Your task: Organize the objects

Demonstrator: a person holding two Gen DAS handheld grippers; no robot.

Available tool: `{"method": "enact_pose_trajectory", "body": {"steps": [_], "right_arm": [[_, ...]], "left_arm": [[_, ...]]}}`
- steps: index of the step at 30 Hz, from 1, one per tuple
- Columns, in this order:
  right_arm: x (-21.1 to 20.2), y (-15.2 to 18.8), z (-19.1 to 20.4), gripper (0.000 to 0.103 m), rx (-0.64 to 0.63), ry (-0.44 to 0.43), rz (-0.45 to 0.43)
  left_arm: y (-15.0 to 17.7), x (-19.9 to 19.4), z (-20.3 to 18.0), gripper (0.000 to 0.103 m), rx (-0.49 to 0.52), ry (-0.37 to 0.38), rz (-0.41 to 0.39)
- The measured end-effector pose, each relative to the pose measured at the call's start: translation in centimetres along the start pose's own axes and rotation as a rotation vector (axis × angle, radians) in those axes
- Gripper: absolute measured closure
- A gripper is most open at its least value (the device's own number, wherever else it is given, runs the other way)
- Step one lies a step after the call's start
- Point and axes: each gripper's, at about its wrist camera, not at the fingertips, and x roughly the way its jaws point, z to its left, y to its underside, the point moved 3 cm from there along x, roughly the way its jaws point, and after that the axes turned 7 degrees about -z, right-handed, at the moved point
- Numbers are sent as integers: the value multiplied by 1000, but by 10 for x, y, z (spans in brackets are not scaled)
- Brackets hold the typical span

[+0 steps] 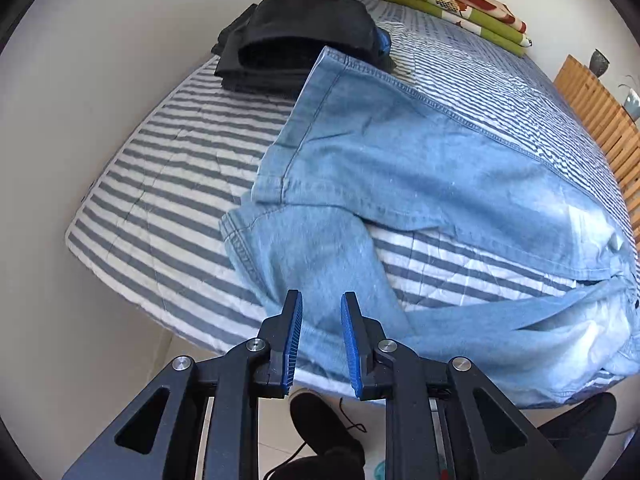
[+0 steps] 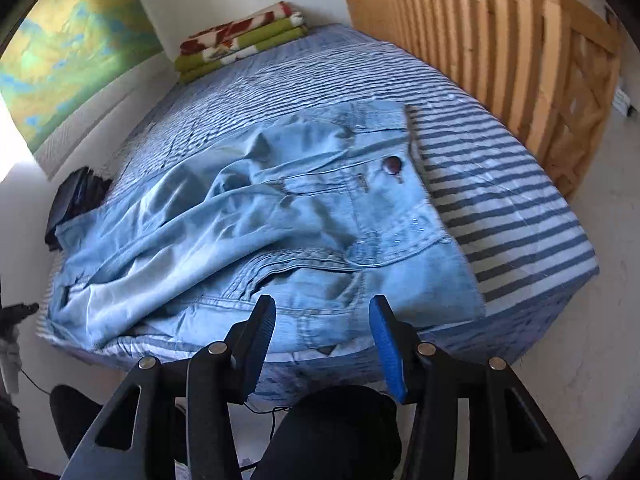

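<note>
Here we are over the bed [image 1: 160, 184], its grey-and-white striped cover spread flat, and sprawled across it lie the light blue jeans [image 1: 420, 168], rumpled and half unfolded. From the left wrist view, one leg runs up toward the far side while the other bends back toward the near edge of the mattress, hem facing the camera. The left tool [image 1: 320, 300] hangs just above that near leg, jaws set narrow with a slim gap between the blue pads, and nothing is caught between them. Behind the jeans sits a stack of dark folded clothes [image 1: 304, 36], the far hem of the jeans reaching its base, and further back by the wall a folded green and red floral blanket [image 1: 456, 4]. Over to the right wrist view: the waistband end of the jeans fills the middle, creased and bunched (a dark button shows near the top), with the fabric draping over the near edge of the bed. The right tool [image 2: 322, 304] hovers above that edge, jaws moderately apart and empty, the denim below them rather than between. A slatted wooden headboard [image 2: 500, 52] stands at the bed's far right, and a person's dark shoe [image 2: 332, 432] shows on the floor below.
</note>
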Motion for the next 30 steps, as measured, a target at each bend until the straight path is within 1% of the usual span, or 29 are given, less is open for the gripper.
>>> {"method": "enact_pose_trajectory", "body": {"steps": [1,2,3,4,5,9,10,11,13,15,17,19,20,21,22,23,24,25,26,27,28,30], "right_arm": [[6,-1,12,58,-55,-8,7],[12,-2,23,57,-109,-8,18],[20,-2,34,56,-163,-14,40],[27,-1,45,56,-213,-27,60],[34,1,56,56,-264,-35,77],[59,13,90,54,-473,-36,138],[64,16,96,53,-509,-35,149],[69,18,100,51,-535,-35,161],[78,23,107,50,-569,-42,187],[85,27,112,50,-598,-49,210],[91,33,116,50,-632,-50,235],[98,38,119,50,-665,-37,250],[100,40,120,50,-675,-31,254],[101,41,120,49,-682,-24,255],[102,41,121,50,-686,-20,253],[102,40,122,50,-689,-19,255],[101,40,123,62,-694,-17,252],[100,40,124,74,-703,-15,255],[102,39,126,94,-713,1,260],[100,39,126,101,-728,28,248],[97,37,127,103,-734,34,237],[86,31,125,103,-716,31,202]], "left_arm": [[2,1,2,80,-13,16,7],[5,3,6,74,-35,39,16],[7,6,10,71,-61,54,27],[8,7,15,69,-81,50,32],[9,9,20,69,-95,38,36],[10,13,37,68,-117,1,35],[10,16,42,66,-130,0,40],[10,19,47,61,-148,4,46],[5,25,58,60,-189,12,51],[-3,31,62,55,-199,18,48],[-12,40,62,37,-193,6,56],[-18,60,61,35,-205,8,107],[-19,68,60,38,-215,7,123],[-19,76,58,47,-212,0,137],[-18,81,56,76,-204,-15,148],[-17,84,54,88,-203,-30,154],[-16,83,53,90,-208,-27,146],[-16,79,53,95,-211,-23,129],[-17,73,54,96,-219,-18,114],[-18,62,57,96,-236,-7,94],[-20,51,60,96,-252,9,71],[-26,22,66,97,-267,26,20]]}}
